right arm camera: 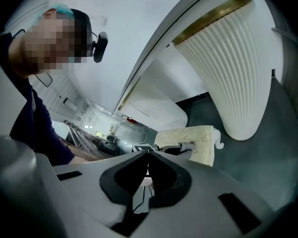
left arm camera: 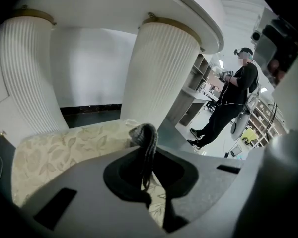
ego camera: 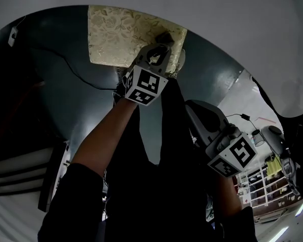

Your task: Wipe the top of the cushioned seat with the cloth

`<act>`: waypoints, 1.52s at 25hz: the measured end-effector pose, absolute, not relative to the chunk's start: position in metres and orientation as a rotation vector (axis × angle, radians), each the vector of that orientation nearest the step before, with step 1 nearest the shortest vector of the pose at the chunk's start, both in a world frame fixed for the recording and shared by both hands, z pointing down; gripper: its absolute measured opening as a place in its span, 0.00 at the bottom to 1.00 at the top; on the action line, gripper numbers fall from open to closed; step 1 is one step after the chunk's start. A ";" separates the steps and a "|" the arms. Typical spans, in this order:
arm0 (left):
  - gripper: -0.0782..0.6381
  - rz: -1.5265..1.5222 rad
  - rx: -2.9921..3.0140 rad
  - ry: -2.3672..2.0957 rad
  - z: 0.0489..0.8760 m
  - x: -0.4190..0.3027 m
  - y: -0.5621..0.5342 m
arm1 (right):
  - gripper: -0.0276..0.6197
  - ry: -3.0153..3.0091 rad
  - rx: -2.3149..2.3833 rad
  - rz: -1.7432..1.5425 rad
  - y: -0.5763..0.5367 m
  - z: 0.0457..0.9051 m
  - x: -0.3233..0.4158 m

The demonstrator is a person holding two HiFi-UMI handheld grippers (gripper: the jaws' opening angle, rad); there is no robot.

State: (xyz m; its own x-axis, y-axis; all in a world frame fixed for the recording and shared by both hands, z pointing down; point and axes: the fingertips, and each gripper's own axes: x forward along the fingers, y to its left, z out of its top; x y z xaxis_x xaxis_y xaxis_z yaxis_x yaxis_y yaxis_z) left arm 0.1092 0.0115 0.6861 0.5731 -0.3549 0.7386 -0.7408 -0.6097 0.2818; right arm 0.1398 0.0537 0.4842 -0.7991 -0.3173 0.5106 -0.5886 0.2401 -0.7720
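Observation:
The cushioned seat (ego camera: 122,34) has a cream floral top and stands on the dark floor. My left gripper (ego camera: 164,39) is over the seat's right edge, shut on a grey cloth (ego camera: 166,36). In the left gripper view the cloth (left arm camera: 145,138) sticks up as a dark fold between the shut jaws, with the seat top (left arm camera: 59,152) just beneath. My right gripper (ego camera: 193,108) hangs off to the lower right, away from the seat. Its jaws (right arm camera: 148,155) meet with nothing between them. From there the seat (right arm camera: 198,139) lies ahead.
Two white fluted table pedestals (left arm camera: 164,78) (left arm camera: 25,78) rise just behind the seat, under a round white tabletop (left arm camera: 139,4). A black cable (ego camera: 76,69) runs across the floor left of the seat. A person (left arm camera: 233,100) stands near shelving at the right.

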 end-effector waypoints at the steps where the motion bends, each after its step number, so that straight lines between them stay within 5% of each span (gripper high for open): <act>1: 0.15 0.863 2.228 -0.859 0.685 0.115 0.013 | 0.08 -2.264 0.855 1.584 0.055 0.484 0.143; 11: 0.15 0.793 2.248 -0.899 0.670 0.101 0.013 | 0.08 -2.276 0.848 1.582 0.065 0.490 0.132; 31: 0.15 0.900 2.026 -1.251 0.680 -0.170 0.051 | 0.08 -2.310 0.553 1.522 0.098 0.486 -0.042; 38: 0.15 0.911 2.036 -1.206 0.692 -0.156 0.065 | 0.08 -2.286 0.545 1.516 0.100 0.491 -0.045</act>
State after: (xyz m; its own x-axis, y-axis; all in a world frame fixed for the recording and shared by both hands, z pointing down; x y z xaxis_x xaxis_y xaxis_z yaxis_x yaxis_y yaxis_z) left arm -0.1556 0.0648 0.6917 0.3526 -0.4908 0.7968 -0.9004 -0.4097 0.1461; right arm -0.0454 0.1001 0.4909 -0.8672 -0.1259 0.4818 -0.4928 0.3559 -0.7941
